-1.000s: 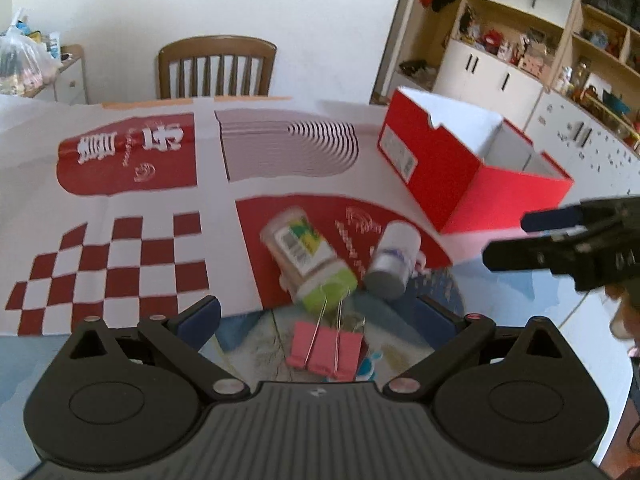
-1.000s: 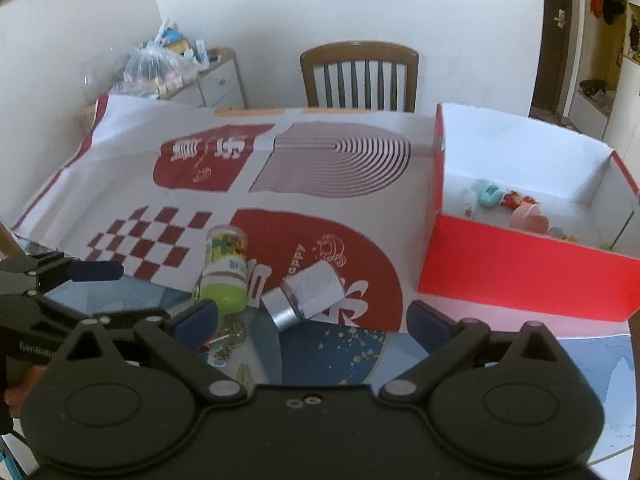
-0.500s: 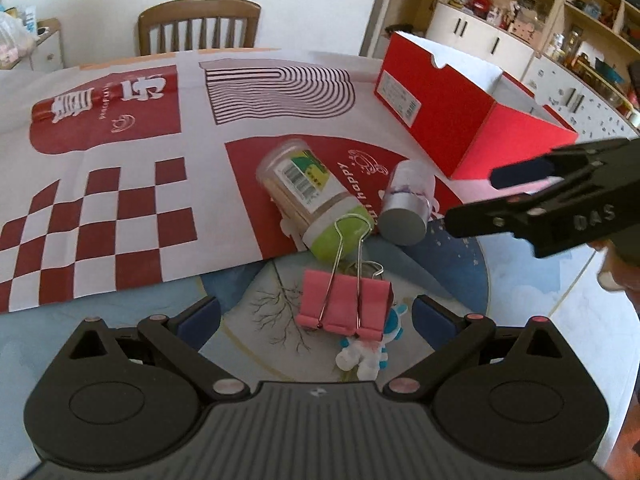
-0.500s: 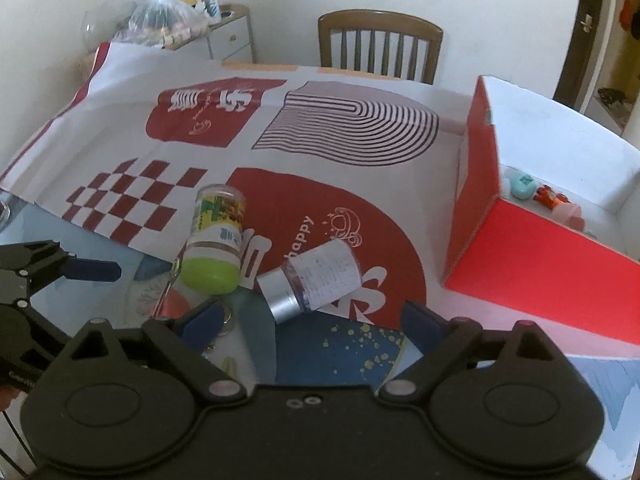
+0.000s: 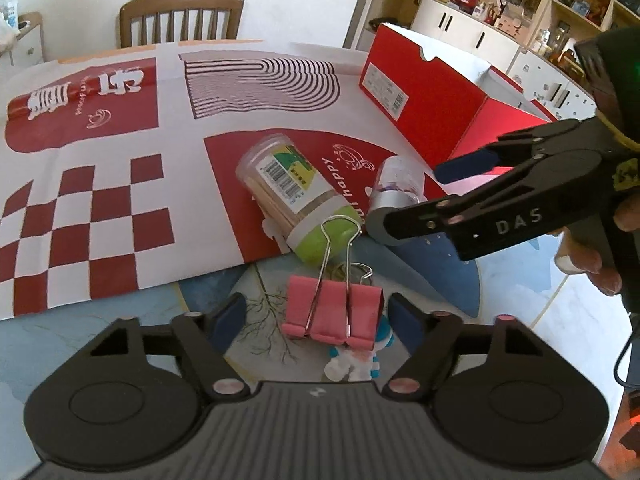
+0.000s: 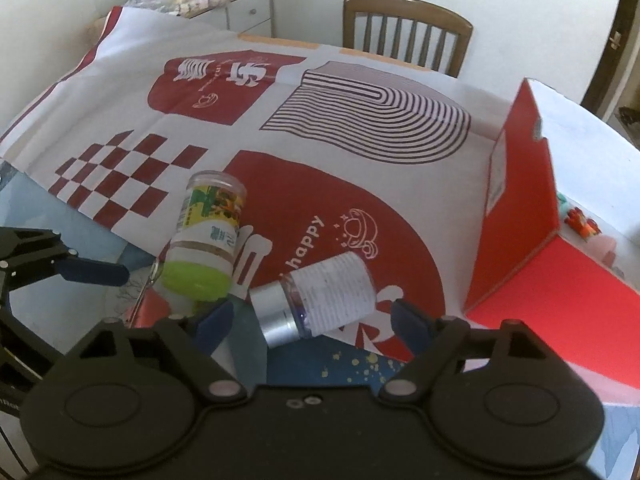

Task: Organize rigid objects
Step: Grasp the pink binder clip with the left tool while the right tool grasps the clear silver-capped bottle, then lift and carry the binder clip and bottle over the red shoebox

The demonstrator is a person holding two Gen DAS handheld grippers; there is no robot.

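my left hand-held gripper (image 5: 318, 316) is closing around the pink binder clip (image 5: 332, 312); my right hand-held gripper (image 6: 310, 320) is closing around the silver-capped jar (image 6: 316, 300), neither touching yet.

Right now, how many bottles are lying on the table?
2. The green-capped bottle lies on the red-and-white cloth's near edge; the silver-capped bottle lies just right of it. Others may be hidden inside the red box.

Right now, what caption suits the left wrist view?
Left gripper closing around a pink binder clip, two jars lying beyond.
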